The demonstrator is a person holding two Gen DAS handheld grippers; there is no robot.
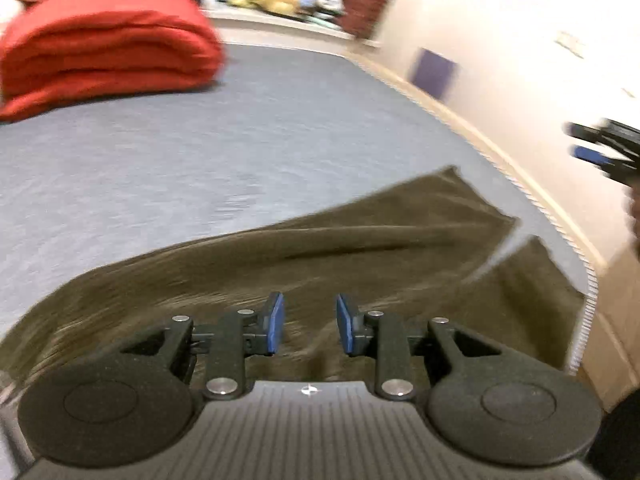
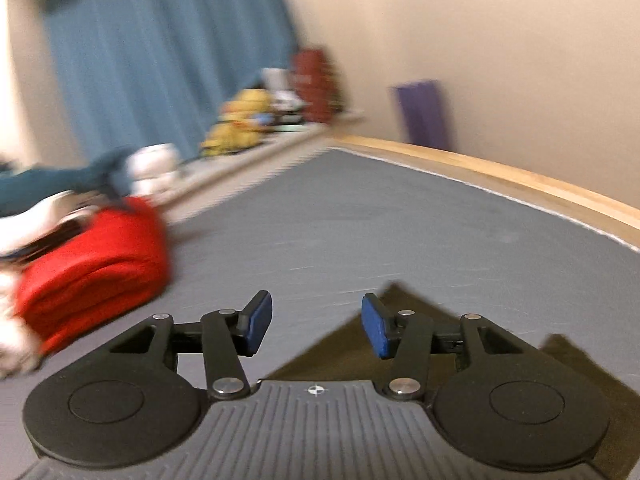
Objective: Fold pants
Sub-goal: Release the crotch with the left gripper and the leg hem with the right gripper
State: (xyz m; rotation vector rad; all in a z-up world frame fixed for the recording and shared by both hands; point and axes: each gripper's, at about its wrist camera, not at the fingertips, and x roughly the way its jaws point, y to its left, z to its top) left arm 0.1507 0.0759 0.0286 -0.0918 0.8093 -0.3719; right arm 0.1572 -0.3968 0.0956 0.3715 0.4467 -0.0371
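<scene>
Brown pants lie flat on grey bed, near wall-side edge. Left gripper above pants, fingers apart, nothing between. Right gripper fingers wide apart, empty. Red folded blanket far behind pants, well apart. Yellow toys on ledge beyond.

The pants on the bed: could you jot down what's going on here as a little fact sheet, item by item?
Garment: dark olive pants, lying spread on the bed
Surface: grey-blue bed cover
Left gripper: open, nothing between its blue pads, above the pants
Right gripper: open, holding nothing, above the pants' edge
Nearby: folded red blanket on the bed, apart from the pants
Background: blue curtain, soft toys on a ledge, purple patch on the wall
Image quality: blurred
</scene>
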